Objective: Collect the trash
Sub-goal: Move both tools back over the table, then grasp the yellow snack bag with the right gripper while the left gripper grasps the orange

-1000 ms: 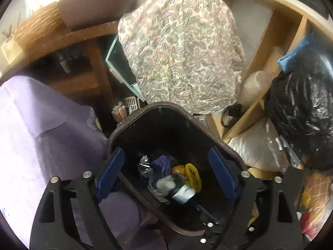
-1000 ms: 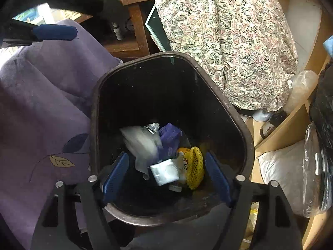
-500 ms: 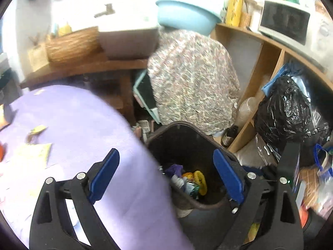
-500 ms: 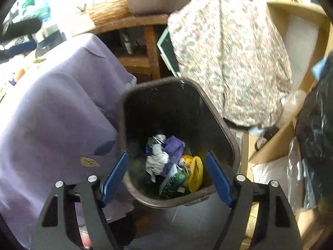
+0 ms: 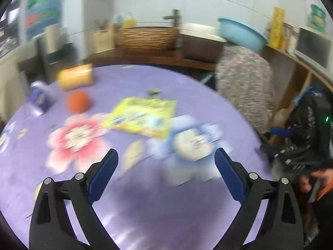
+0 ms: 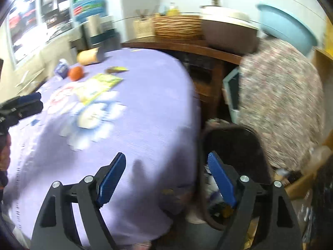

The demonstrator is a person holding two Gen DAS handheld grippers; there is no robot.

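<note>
Swinging up from the bin [image 6: 233, 145], both grippers, left [image 5: 166, 175] and right [image 6: 166, 177], now face the purple table [image 5: 166, 214], fingers spread, empty; a yellow wrapper [image 5: 143, 116] lies beside an orange [image 5: 78, 104].

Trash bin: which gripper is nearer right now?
Right. The right gripper hangs at the table edge with the trash bin just beyond its right finger. The left gripper is over the purple tablecloth, bin unseen.

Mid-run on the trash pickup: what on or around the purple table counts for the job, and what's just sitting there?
Job:
yellow wrapper
small scrap
dark bin
left gripper and right gripper, both open, empty

Probably bystanders:
orange ball
tan cylinder
wicker basket
blue basin
</note>
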